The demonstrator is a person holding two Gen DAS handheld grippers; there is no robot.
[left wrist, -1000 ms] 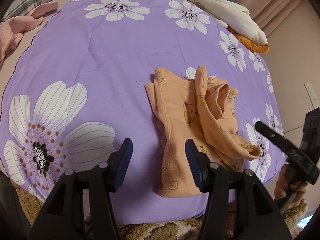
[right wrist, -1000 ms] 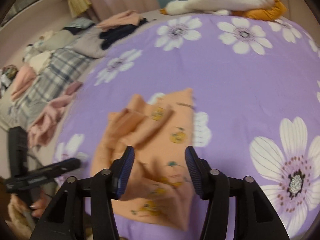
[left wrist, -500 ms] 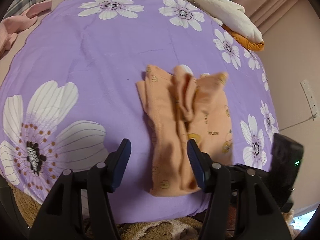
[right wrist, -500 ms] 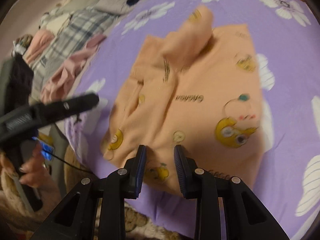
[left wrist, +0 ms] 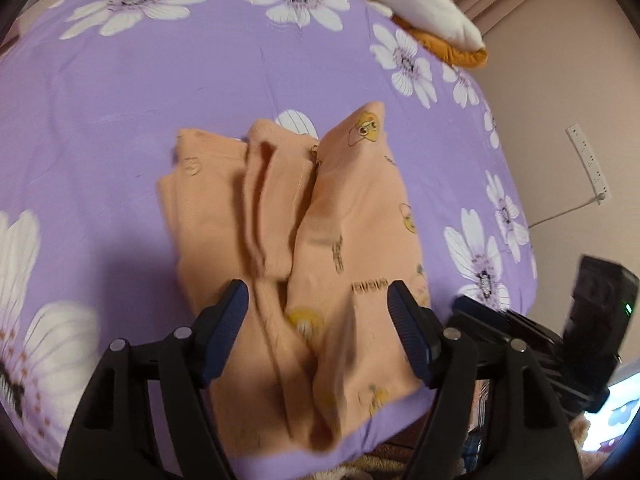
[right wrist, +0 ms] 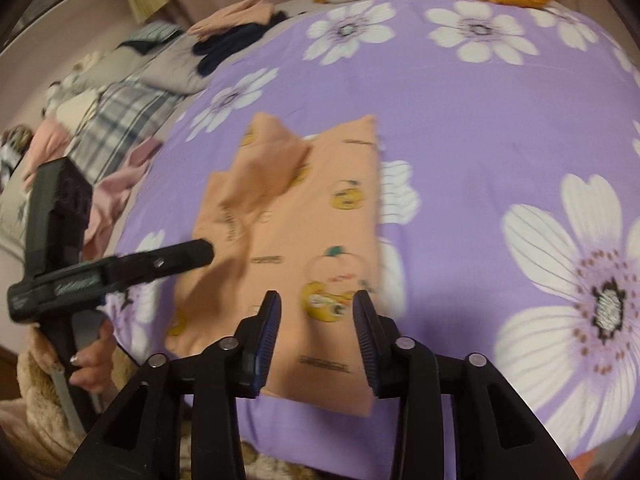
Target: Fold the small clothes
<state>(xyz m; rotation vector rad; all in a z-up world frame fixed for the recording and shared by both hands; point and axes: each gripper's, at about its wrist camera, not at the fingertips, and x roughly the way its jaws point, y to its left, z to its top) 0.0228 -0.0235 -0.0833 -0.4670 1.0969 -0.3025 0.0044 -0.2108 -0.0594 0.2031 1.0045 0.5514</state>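
In the left wrist view, the left gripper [left wrist: 318, 320] is seen angled downward over the near edge of a purple flowered bedspread [left wrist: 120, 92], its jaws spread wide and just widened further, with nothing pressed between the blue pads [left wrist: 224, 328]. Below and between them lies the peach garment [left wrist: 296, 240], partly folded, with a narrow strip doubled down its middle and its near hem close to the bedspread's edge. At the right edge of this view the right gripper [left wrist: 466, 304] is seen from the side, low beside the garment; from here it cannot be told how its jaws stand. A white and orange bundle [left wrist: 424, 12] is seen at the far corner of the bed. In the right wrist view, the right gripper [right wrist: 316, 328] is pointed down at the garment [right wrist: 304, 224], its jaws parted by a moderate gap, having just opened slightly, and no cloth is caught between them; the garment lies flat beneath, printed side up. At the left, the left gripper [right wrist: 200, 252] is held by a hand [right wrist: 92, 360] wrapped around its handle, the tip reaching over the garment's left edge. A heap of clothes [right wrist: 132, 100] is piled beyond the bedspread [right wrist: 480, 112].
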